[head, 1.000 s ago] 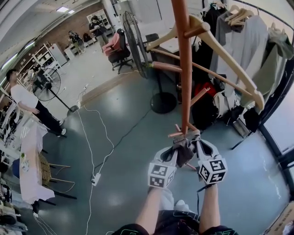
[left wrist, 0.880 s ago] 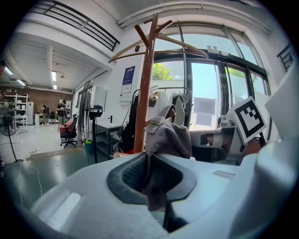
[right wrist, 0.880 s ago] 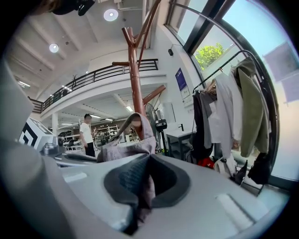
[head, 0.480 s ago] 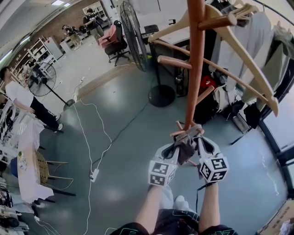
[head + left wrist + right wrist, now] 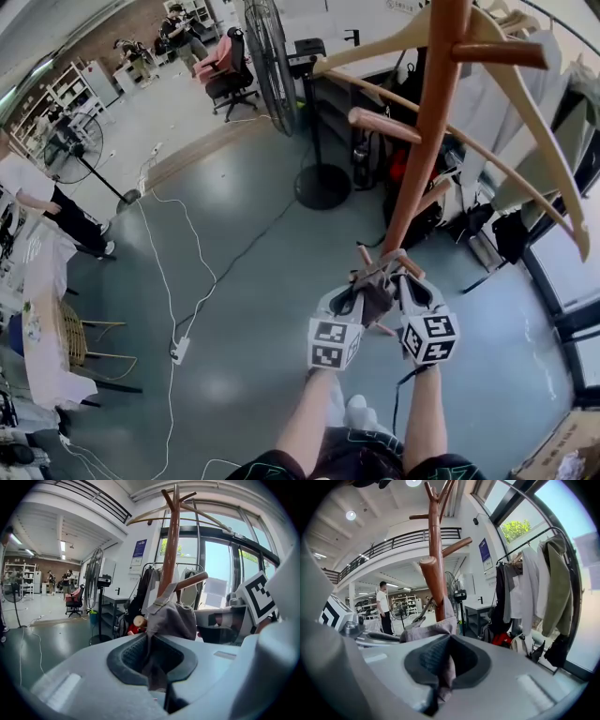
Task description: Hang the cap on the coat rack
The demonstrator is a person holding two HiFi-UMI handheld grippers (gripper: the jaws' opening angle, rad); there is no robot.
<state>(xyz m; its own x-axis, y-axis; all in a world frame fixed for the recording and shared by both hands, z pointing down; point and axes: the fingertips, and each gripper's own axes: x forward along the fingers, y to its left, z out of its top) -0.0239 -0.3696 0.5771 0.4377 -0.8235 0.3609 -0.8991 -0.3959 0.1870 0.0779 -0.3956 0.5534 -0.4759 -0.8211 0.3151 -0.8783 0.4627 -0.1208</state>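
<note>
Beside the coat rack [image 5: 424, 155], left gripper [image 5: 357, 298] and right gripper [image 5: 401, 287] jaws clamp opposite cap [image 5: 378, 306] edges; floor [image 5: 234, 281] leftward open.

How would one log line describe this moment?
left gripper: shut on cap | right gripper: shut on cap | cap: beside coat rack

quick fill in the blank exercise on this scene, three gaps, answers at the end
1. The left gripper and the right gripper are both shut on one grey fabric ____.
2. They hold it next to the low pegs of the tall brown ____ coat rack.
3. In the head view, the black pedestal fan stands to the ____ of the coat rack's pole.

Missing words: cap; wooden; left
</note>
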